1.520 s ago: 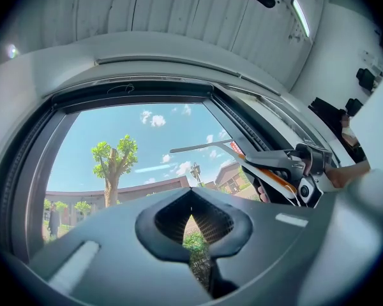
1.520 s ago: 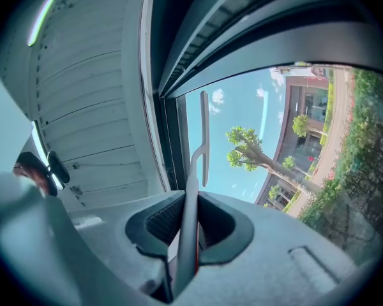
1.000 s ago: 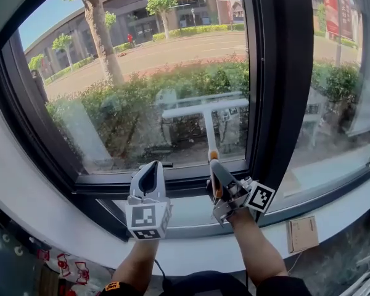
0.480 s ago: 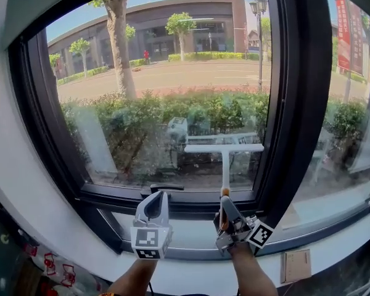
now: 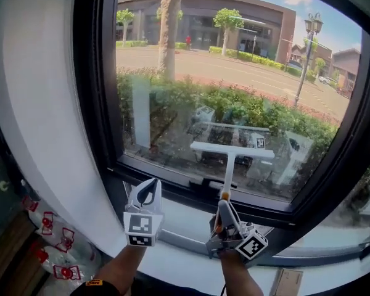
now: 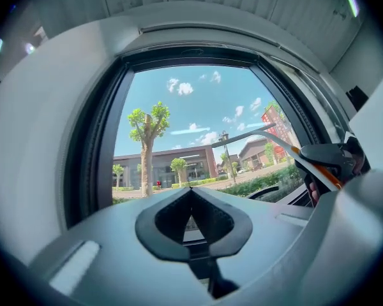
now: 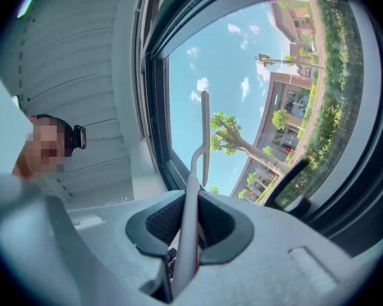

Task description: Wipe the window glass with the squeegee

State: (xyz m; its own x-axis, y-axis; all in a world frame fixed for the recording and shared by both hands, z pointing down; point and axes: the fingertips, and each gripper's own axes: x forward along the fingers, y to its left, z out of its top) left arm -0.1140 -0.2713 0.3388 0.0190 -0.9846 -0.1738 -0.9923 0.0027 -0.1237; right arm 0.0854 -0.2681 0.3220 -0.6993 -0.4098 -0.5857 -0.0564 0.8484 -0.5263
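Note:
A white squeegee (image 5: 232, 149) stands upright with its T-shaped blade across the lower part of the window glass (image 5: 191, 73). I cannot tell whether the blade touches the pane. My right gripper (image 5: 222, 203) is shut on the squeegee's handle just above the sill. In the right gripper view the handle (image 7: 188, 222) runs up between the jaws of the right gripper (image 7: 190, 212) to the blade (image 7: 205, 132). My left gripper (image 5: 149, 187) is shut and holds nothing, a hand's width left of the right one. The left gripper view shows its tips (image 6: 191, 193) together and the squeegee (image 6: 255, 132) at the right.
A dark window frame (image 5: 98, 103) surrounds the pane, with a black latch (image 5: 209, 182) on its bottom rail. Under both grippers lies the pale sill (image 5: 185, 224). A white wall (image 5: 43, 103) stands at the left, a red-printed plastic bag (image 5: 55, 251) below it. A cardboard piece (image 5: 287, 282) lies bottom right.
The head view has swung so the left side of the frame fills more of the picture. The squeegee blade now sits lower on the glass, nearer the bottom rail. Neither gripper's grip has changed.

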